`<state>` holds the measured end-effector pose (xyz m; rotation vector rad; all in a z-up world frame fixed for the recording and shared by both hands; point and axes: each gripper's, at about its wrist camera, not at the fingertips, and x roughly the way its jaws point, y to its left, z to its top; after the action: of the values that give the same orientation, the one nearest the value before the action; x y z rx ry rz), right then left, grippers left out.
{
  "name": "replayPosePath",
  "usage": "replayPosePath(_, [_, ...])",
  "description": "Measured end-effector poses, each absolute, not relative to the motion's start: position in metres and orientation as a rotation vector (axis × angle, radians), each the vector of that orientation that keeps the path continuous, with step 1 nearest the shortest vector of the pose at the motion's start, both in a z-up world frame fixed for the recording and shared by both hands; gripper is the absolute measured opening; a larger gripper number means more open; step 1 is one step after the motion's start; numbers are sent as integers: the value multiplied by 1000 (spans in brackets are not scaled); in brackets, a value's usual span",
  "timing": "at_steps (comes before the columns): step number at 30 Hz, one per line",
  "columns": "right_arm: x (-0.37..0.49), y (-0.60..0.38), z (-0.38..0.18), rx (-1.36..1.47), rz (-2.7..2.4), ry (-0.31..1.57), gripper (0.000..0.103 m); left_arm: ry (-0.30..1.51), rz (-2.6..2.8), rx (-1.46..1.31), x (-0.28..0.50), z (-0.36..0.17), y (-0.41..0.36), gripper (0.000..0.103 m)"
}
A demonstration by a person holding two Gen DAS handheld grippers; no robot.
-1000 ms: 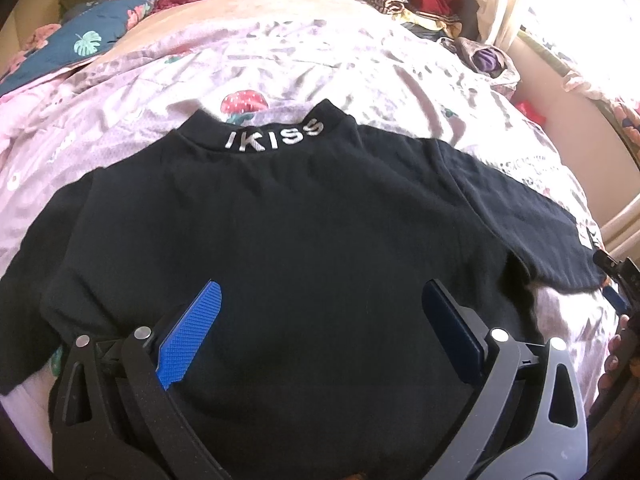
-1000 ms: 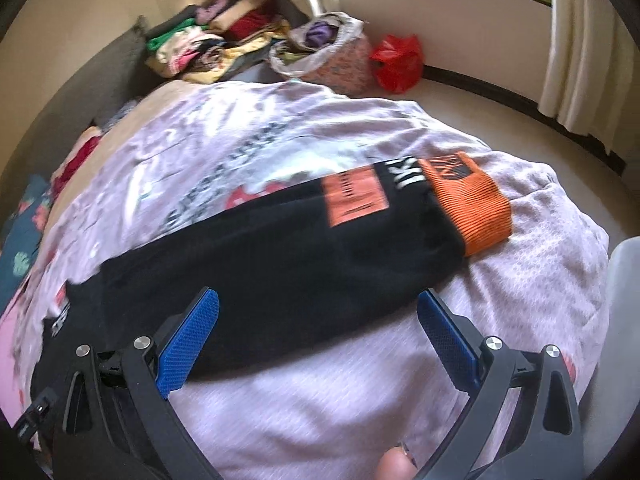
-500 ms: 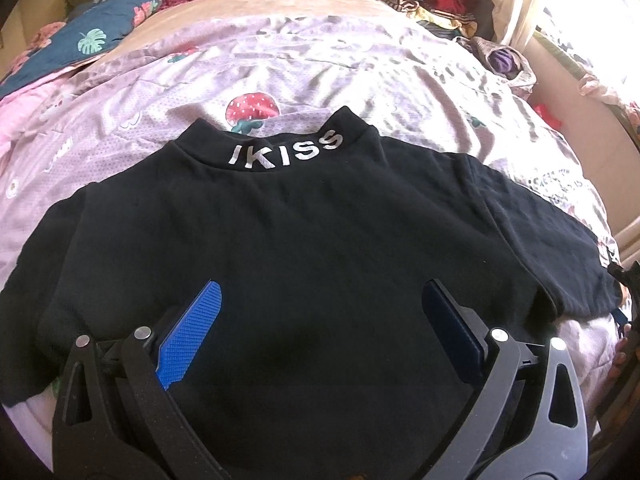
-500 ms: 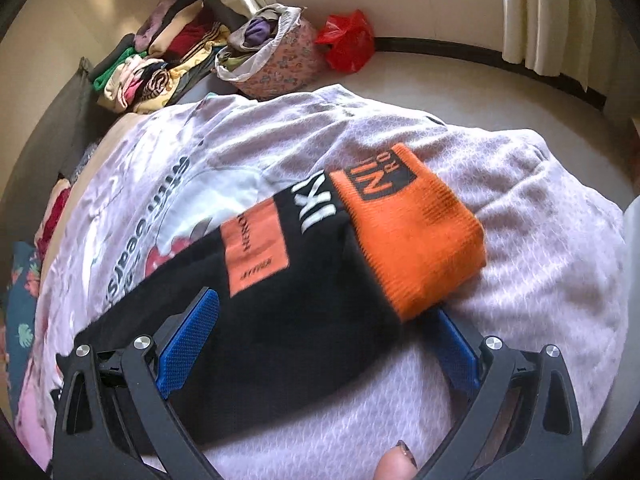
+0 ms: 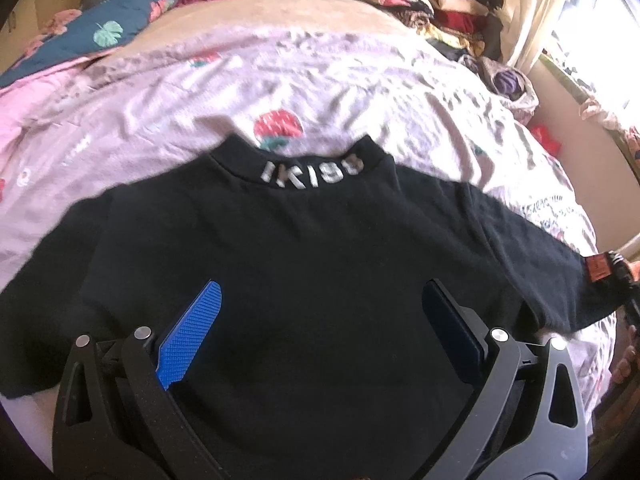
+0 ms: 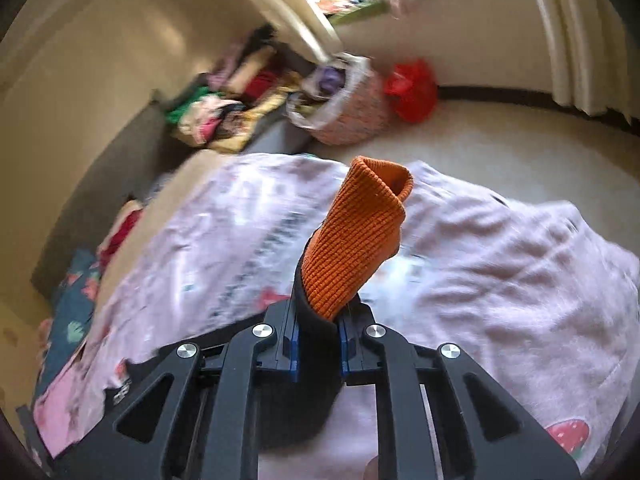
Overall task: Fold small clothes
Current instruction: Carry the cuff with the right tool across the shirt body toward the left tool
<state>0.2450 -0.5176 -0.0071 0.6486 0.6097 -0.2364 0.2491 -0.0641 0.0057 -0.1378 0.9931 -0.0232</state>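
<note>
- Jaws of the right gripper (image 6: pixel 318 344) have just closed, clamped on the orange cuff (image 6: pixel 356 236) of the black sweater (image 5: pixel 300 280), cuff lifted clear of the bed (image 5: pixel 360 92).
- Left gripper (image 5: pixel 320 328) hangs over the sweater's lower body, jaws apart, holding nothing.
- Sweater lies spread flat across the bed's pink strawberry-print cover, collar toward the far edge.
- Piled clothes (image 5: pixel 432 4) fill the far right corner.

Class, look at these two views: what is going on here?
A person is folding a small black long-sleeved top spread on a pink strawberry-print bedsheet. The right hand-held gripper has just closed on the sleeve by its orange ribbed cuff, lifting it. The left hand-held gripper is open over the top's body.
</note>
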Motion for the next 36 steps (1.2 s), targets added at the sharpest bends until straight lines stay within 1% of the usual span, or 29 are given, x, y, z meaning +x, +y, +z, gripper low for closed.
replayPosePath(9, [249,-461,43,535,-93,561,12,919,-23,-179,239,42,-39,94])
replayPosePath(18, [259,-381,73,398,31,538,12,871,-41,-257,232,61,2,94])
replayPosePath(28, [270,-284,81,285,190,552,12,870,-67,-384,218,58,51,94])
replayPosePath(36, [269,-216,74,201,287,570,12,856,-106,-450,208,54,81,94])
